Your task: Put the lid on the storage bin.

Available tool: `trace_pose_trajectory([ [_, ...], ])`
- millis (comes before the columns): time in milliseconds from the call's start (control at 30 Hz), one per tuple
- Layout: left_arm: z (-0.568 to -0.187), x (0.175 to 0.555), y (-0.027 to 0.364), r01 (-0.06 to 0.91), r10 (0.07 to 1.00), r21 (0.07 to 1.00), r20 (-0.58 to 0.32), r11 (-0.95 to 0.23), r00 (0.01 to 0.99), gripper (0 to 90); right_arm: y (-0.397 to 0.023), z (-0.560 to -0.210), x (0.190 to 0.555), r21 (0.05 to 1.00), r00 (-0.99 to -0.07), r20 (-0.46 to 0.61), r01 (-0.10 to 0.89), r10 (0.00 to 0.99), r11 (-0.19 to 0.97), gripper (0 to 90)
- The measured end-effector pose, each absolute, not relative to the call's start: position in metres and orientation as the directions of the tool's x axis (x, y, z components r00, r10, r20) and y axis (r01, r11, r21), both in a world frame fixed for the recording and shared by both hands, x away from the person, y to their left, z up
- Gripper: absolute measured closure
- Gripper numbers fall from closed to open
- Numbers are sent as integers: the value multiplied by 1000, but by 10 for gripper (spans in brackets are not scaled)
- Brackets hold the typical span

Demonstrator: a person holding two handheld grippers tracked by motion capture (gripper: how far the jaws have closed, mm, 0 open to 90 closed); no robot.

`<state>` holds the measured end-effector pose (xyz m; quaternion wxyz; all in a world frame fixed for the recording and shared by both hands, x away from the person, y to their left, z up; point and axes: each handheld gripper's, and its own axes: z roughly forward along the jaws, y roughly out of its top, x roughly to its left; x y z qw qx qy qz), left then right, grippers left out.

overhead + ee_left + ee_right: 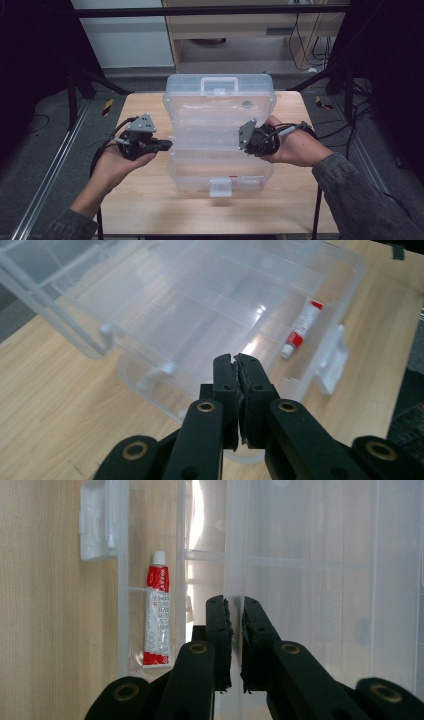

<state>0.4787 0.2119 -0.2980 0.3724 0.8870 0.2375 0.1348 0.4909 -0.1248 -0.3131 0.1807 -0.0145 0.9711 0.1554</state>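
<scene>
A clear plastic box (176,172) lies open on the wooden table (145,200), its lid (220,102) swung back toward the far side. A white and red tube (235,177) (301,327) (157,615) lies in the front compartment by the latch (220,187). My left gripper (167,145) (235,357) is shut with nothing in it, its tips at the box's left rim. At the box's right side, my right gripper (245,142) (234,600) is closed on a thin clear wall of the lid.
The lid carries a white handle (219,82) at its far edge. Bare tabletop lies to the left, right and front of the box. Cables trail from both grippers off the table sides. Dark frame legs and floor cables surround the table.
</scene>
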Motion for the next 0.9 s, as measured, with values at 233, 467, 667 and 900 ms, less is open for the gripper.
trace_pose_trajectory([
  [233,-287,496,210,360,560,733,35,-577,828,896,-125,-313,490,296,-933,-359,-86,28,951,842],
  [467,-278,511,215,387,622,764,24,-517,783,896,-126,-314,490,298,-933,-360,-89,25,950,843],
  [667,-275,523,223,415,655,781,-9,-467,755,896,-127,-314,489,301,-934,-357,-85,29,950,842],
  [900,-277,530,223,423,663,780,-14,-461,748,896,-127,-315,489,302,-936,-350,-79,33,950,843],
])
